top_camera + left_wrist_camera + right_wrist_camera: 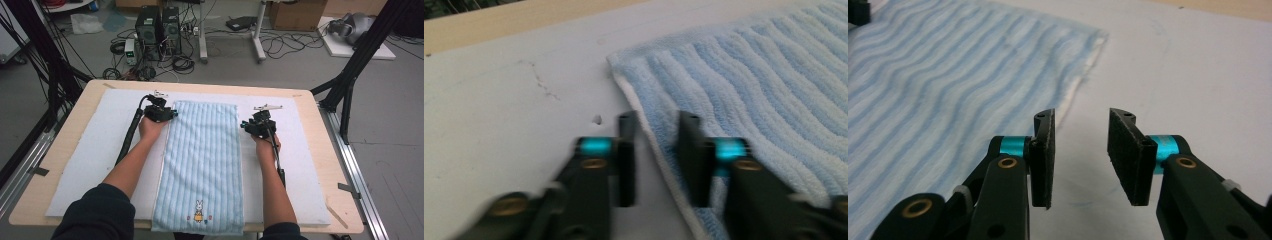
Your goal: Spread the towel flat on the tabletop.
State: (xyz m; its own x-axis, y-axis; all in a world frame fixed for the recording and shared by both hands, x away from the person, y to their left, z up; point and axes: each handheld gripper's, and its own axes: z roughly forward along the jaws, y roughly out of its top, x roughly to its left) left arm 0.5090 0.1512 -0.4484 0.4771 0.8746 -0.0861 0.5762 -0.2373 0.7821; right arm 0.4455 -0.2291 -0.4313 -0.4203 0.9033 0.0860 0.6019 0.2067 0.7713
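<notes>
A light blue striped towel (pixel 202 160) lies flat and lengthwise on the white mat, with a small rabbit picture (pixel 199 210) near its front end. My left gripper (pixel 161 111) is at the towel's far left corner. In the left gripper view it (pixel 658 120) is open, its jaws astride the towel's (pixel 749 75) white-hemmed left edge. My right gripper (pixel 257 125) is just off the towel's right edge, a little short of the far right corner. In the right gripper view it (pixel 1082 117) is open over bare mat, with the towel (pixel 948 75) to its left.
The white mat (pixel 90 150) covers most of the wooden table (pixel 325 150), with bare strips on either side of the towel. Beyond the far table edge are computer cases (pixel 157 27), cables and black frame legs (pixel 350 80) on the floor.
</notes>
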